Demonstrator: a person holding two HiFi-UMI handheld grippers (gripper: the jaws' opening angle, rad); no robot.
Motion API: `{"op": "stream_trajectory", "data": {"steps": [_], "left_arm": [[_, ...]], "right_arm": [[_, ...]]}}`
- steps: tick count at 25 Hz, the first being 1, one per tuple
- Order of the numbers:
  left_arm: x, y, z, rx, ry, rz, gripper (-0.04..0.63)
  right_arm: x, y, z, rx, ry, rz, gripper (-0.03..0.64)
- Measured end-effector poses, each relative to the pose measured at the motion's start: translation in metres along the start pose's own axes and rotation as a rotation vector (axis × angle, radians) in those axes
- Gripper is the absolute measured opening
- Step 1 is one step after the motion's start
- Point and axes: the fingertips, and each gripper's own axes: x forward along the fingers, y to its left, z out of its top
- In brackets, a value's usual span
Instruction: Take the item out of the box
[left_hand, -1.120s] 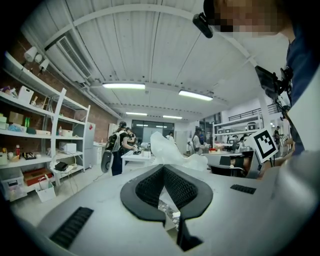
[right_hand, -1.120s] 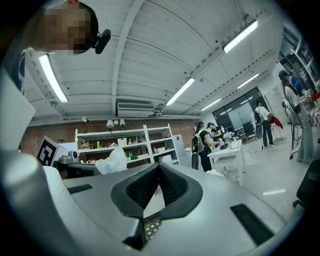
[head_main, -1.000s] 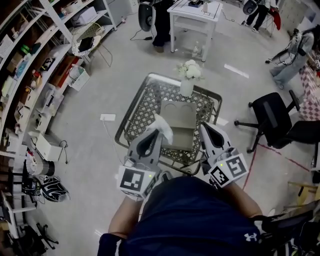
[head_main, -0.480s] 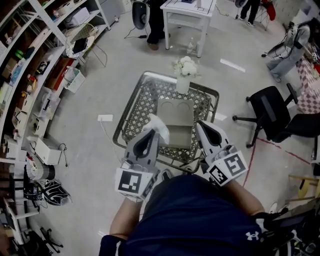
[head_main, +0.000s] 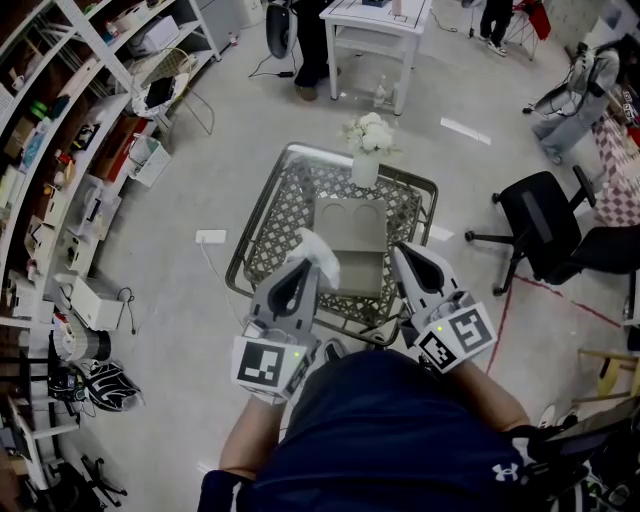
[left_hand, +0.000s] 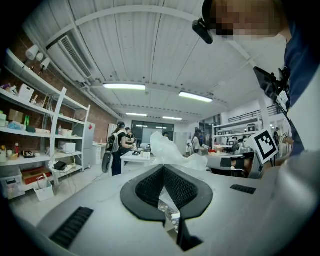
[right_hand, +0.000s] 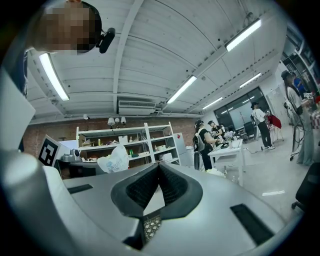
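An open brown cardboard box (head_main: 352, 240) lies on a metal lattice table (head_main: 268, 210). My left gripper (head_main: 313, 264) hangs over the box's near left corner, shut on a crumpled white plastic pouch (head_main: 322, 254). In the left gripper view the pouch (left_hand: 169, 151) sticks out past the closed tips of the left gripper (left_hand: 163, 168), with clear film pinched lower down. My right gripper (head_main: 402, 252) is at the box's near right corner. In its own view the right gripper (right_hand: 159, 166) has its pads meeting, with nothing between them. The pouch (right_hand: 116, 159) shows to its left.
A white vase of white flowers (head_main: 367, 150) stands on the table's far edge behind the box. A black office chair (head_main: 545, 235) is to the right, shelving (head_main: 60, 130) to the left, and a white table (head_main: 375, 30) with people beyond.
The head view has shifted slightly since a second ago. Both grippers keep their place at the box's near corners, and the pouch stays in the left one.
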Motion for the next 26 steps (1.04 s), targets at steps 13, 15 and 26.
{"op": "stream_trajectory", "data": {"steps": [13,15,26], "left_arm": [[-0.0017,0.0013,-0.0025,-0.017,-0.021,-0.003,0.017],[-0.0024,0.002,-0.0058,-0.007,0.003,-0.007,0.017],[-0.0081,0.0068,-0.003,0.023,-0.017,-0.029,0.017]], "right_arm": [[-0.002,0.0014,-0.0048,0.008,0.005,-0.007,0.002],[-0.0017,0.0015,-0.0053,0.009,0.006,-0.008,0.002],[0.0011,0.0077,-0.0059,0.013,0.007,-0.017,0.003]]}}
